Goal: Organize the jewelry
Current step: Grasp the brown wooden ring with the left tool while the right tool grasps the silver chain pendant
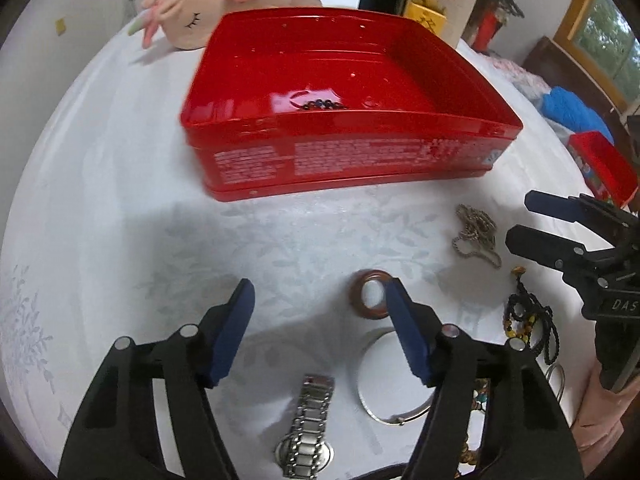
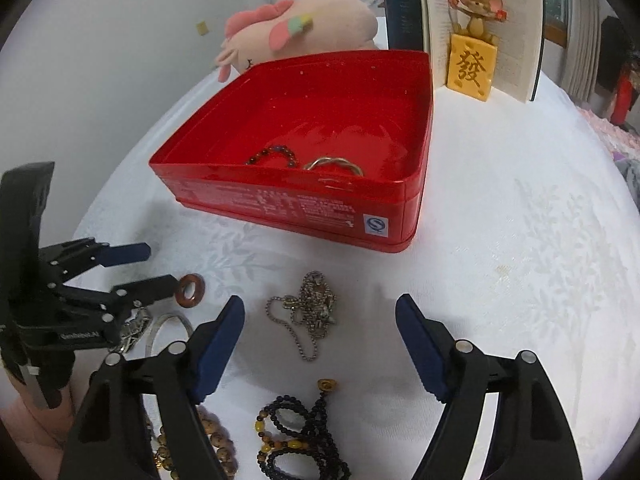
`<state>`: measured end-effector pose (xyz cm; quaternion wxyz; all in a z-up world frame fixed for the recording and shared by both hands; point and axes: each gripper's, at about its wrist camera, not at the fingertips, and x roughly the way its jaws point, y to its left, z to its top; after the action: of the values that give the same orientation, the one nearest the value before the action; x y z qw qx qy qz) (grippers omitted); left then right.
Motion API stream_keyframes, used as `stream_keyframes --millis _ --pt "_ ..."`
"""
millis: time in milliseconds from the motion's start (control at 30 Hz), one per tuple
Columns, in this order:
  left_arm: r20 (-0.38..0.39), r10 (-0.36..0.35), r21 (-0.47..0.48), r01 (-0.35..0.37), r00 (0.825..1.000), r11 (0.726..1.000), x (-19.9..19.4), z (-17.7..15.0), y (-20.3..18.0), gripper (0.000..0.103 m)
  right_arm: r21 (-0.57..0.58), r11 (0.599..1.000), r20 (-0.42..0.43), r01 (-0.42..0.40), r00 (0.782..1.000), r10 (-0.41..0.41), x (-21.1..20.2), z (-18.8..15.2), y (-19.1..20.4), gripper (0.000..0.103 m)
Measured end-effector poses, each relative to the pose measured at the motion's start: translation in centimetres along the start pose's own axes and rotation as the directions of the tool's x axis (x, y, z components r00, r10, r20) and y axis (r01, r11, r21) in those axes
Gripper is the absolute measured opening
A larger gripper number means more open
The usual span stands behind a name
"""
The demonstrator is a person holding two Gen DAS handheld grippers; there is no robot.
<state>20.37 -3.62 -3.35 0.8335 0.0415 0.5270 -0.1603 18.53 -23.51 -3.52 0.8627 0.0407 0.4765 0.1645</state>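
A red tin box (image 1: 344, 148) (image 2: 280, 200) stands on the white tablecloth; inside lie a dark bead bracelet (image 2: 274, 156) and a twisted gold bangle (image 2: 334, 166). My left gripper (image 1: 320, 296) is open and empty; a brown ring (image 1: 370, 294) (image 2: 191, 290) lies by its right fingertip. My right gripper (image 2: 320, 310) is open and empty above a silver ball chain (image 2: 312, 312) (image 1: 476, 234). A black bead necklace (image 2: 304, 436) (image 1: 528, 320) lies below it. A silver watch (image 1: 306, 420) and a silver bangle (image 1: 394, 384) lie under the left gripper.
A pink plush toy (image 1: 224, 0) (image 2: 296, 32), an open book (image 2: 480, 28) and a yellow mouse figurine (image 2: 472, 56) stand behind the box. A brown bead bracelet (image 2: 216, 440) lies at the lower left. A second red tin (image 1: 604, 168) sits at the right.
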Motion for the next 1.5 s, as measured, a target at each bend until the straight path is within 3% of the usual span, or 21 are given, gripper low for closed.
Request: stream_keyframes --millis 267,533,733,1000,1100,1267,1500 --pt "-0.051 0.015 0.026 -0.014 0.999 1.000 1.6 0.2 -0.8 0.053 -0.011 1.000 -0.014 -0.020 1.000 0.019 0.2 0.1 0.3 0.078" --pt "-0.047 0.038 0.006 -0.037 0.998 0.999 1.5 0.4 0.5 0.011 -0.006 1.000 -0.045 -0.019 0.999 0.019 1.2 0.1 0.1 0.074" --pt "-0.034 0.059 -0.023 -0.060 0.998 0.998 1.4 0.3 1.8 0.010 -0.065 0.998 -0.084 0.004 0.996 -0.010 2.9 0.2 1.4 0.074" --pt "-0.029 0.038 -0.040 -0.039 0.999 0.998 1.1 0.5 2.2 0.010 -0.197 0.974 -0.077 0.114 0.988 -0.131 4.4 -0.2 3.6 0.073" --pt "-0.027 0.030 -0.047 -0.032 0.999 0.998 0.9 0.3 2.5 0.009 -0.198 0.974 -0.056 0.113 0.990 -0.126 4.3 -0.4 3.9 0.058" --pt "-0.024 0.025 -0.049 -0.026 0.999 0.998 0.9 0.2 2.7 0.009 -0.181 0.980 -0.041 0.086 0.995 -0.095 3.8 -0.7 3.6 0.024" --pt "-0.014 0.009 -0.048 -0.010 1.000 0.999 0.7 0.1 2.5 0.009 -0.134 0.991 -0.045 0.031 0.998 -0.037 2.8 -1.2 2.5 0.013"
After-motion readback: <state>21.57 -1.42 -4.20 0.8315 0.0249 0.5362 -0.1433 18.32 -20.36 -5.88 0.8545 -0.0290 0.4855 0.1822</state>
